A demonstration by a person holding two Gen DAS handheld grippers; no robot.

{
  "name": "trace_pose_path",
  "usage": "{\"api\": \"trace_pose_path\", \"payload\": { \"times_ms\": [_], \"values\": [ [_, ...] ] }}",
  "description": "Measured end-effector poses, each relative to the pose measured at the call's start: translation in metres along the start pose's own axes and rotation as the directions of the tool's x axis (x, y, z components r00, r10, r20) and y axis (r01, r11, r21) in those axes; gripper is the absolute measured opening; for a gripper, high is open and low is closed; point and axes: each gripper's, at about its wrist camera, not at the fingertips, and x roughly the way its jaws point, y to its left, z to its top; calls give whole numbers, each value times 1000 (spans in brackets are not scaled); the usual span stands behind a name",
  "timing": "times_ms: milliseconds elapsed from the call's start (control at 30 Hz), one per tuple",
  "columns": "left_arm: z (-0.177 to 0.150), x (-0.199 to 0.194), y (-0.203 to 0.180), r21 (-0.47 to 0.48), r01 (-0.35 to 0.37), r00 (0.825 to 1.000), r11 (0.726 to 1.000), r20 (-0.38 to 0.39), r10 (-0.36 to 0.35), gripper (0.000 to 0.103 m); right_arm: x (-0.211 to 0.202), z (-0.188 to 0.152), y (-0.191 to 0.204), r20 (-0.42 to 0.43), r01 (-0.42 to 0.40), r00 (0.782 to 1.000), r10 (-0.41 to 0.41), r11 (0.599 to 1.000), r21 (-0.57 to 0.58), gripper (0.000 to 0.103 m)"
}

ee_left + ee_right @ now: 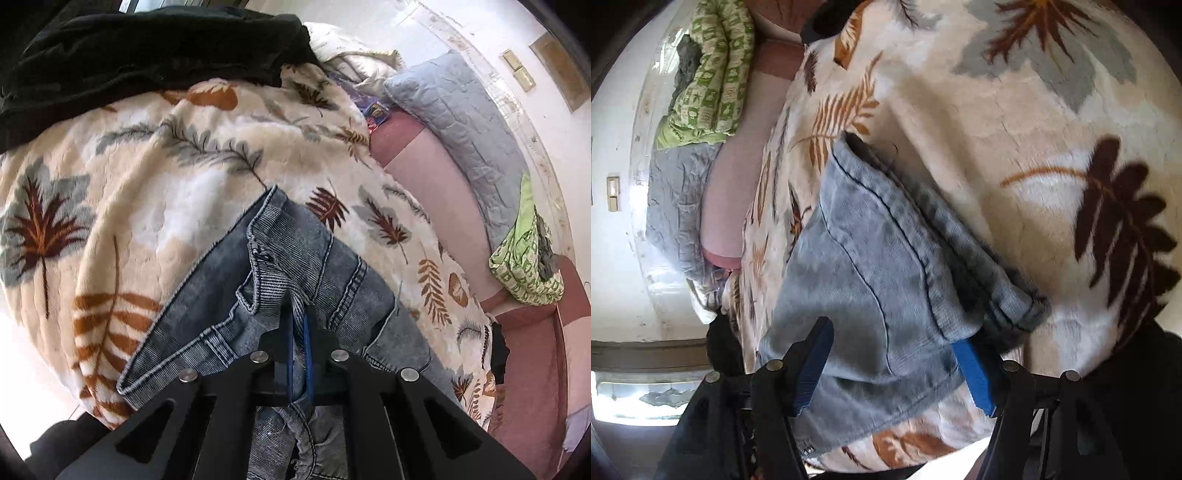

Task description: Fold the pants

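Grey-blue jeans [295,258] lie crumpled on a cream blanket with a leaf print [166,177]. In the left wrist view my left gripper [300,328] is shut on a bunched fold of the denim near a seam, its blue pads pressed together. In the right wrist view a folded part of the jeans [879,258] with a hem to the right lies between the blue pads [812,365] of my right gripper [891,335]. That gripper stands open, one finger on each side of the cloth. I cannot see the pads pressing on it.
A heap of black clothing [147,48] lies on the blanket at the far left. A quilted grey pillow [454,110] and a green patterned cloth [524,258] rest on the pink sheet [436,192] by the wall. The green cloth [713,66] is also in the right wrist view.
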Motion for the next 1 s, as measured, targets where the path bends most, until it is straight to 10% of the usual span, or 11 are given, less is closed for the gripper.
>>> {"api": "trace_pose_path", "payload": {
  "times_ms": [33,133,400,600,700,1000],
  "values": [
    [2,-4,0,4,1,1000,1000,9,-1,4,-3,0,6,24,18,1000,-18,999,-34,36],
    [8,-15,0,22,1,999,1000,32,-2,4,-10,4,17,52,80,996,-74,990,-118,14],
    [25,-77,19,63,-42,984,997,177,31,1,-57,-1,42,149,146,983,-103,938,-314,14],
    [-4,-48,31,44,14,1000,999,-24,-13,10,-34,-1,15,72,104,994,-87,958,-268,17],
    [-28,-24,23,25,48,991,999,-130,-44,51,-32,1,10,64,93,995,-79,963,-254,17],
    [-18,18,13,-89,26,991,996,-125,-37,51,-27,2,8,63,70,996,-56,968,-242,17]
  ]
}}
